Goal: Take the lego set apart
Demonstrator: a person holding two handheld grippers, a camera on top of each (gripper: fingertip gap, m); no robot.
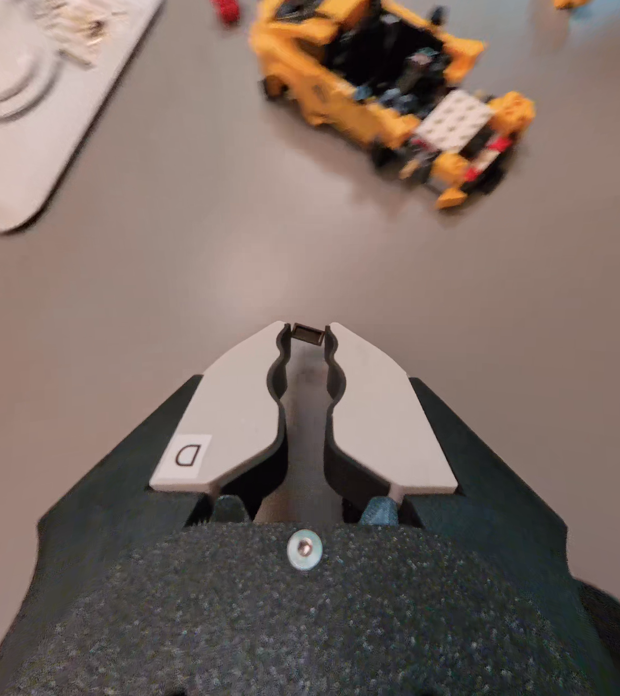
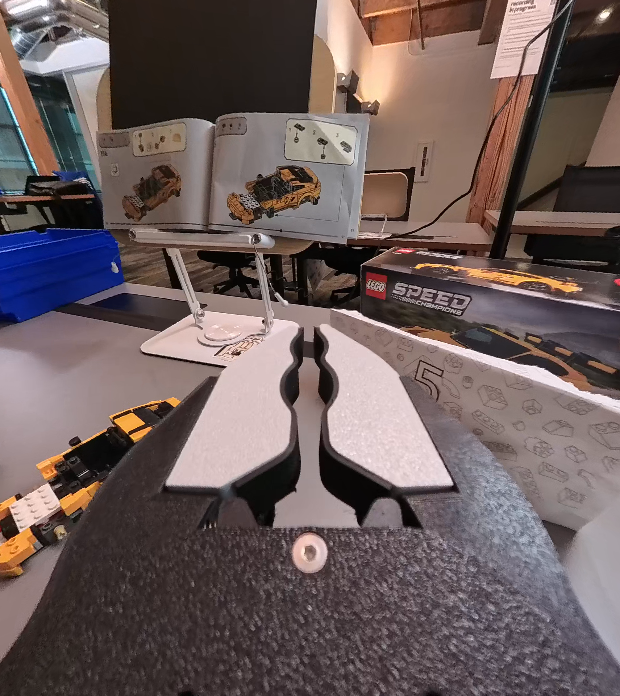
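Note:
A partly stripped yellow lego car (image 1: pixel 387 90) lies on the grey table at the upper right of the left wrist view, its cabin open and a white studded plate near one end. It also shows at the lower left of the right wrist view (image 2: pixel 63 486). My left gripper (image 1: pixel 307 333) is shut on a small dark lego piece (image 1: pixel 307 334) at its fingertips, well short of the car. My right gripper (image 2: pixel 308 333) is held above the table to the right of the car, its fingers nearly together with nothing between them.
A white book stand (image 2: pixel 210 339) holds an open instruction booklet (image 2: pixel 233 173) behind the car; its base shows in the left wrist view (image 1: pixel 18 113). The lego box (image 2: pixel 508 324) and a white patterned bag (image 2: pixel 508 425) stand at right. Blue bins (image 2: pixel 37 271) sit at far left. Some 35 cm of space lies between my two pairs of fingers.

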